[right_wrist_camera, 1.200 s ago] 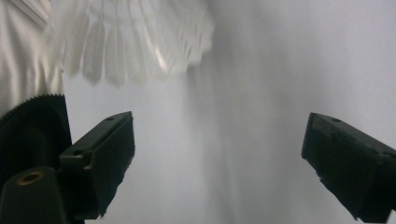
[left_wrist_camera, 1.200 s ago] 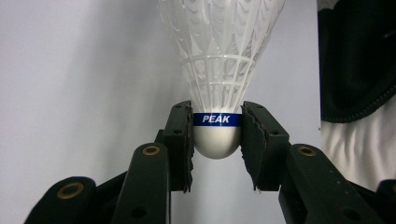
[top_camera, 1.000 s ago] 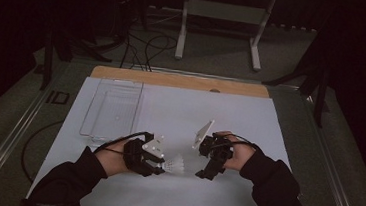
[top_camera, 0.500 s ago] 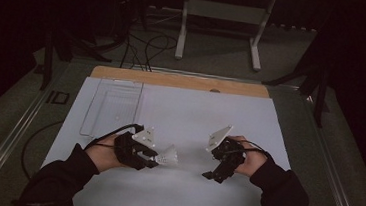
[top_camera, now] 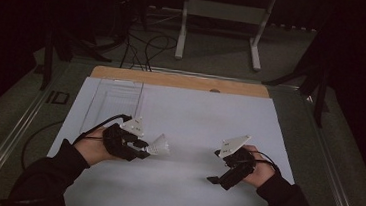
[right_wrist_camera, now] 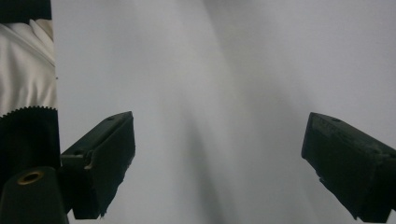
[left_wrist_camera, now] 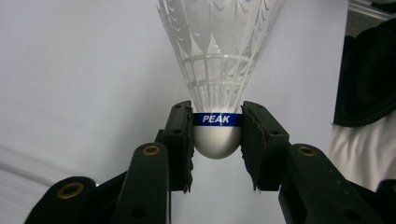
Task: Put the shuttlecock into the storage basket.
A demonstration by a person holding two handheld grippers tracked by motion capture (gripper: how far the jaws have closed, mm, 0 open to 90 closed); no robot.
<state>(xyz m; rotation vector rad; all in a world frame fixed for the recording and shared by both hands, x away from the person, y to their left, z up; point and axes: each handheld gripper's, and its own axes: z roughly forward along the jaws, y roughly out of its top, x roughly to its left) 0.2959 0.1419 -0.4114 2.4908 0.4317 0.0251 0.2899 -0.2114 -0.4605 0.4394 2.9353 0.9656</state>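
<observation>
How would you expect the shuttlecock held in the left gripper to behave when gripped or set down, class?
The shuttlecock is probably very light: its skirt is thin open lattice. That skirt looks flexible and crushable, so the left gripper sensibly clamps the rounded white base instead. Laid on the table, it would likely roll in an arc.

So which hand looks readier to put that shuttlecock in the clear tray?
Probably the left: the left gripper already clamps the shuttlecock, nearer the clear tray. The right gripper is open.
</observation>
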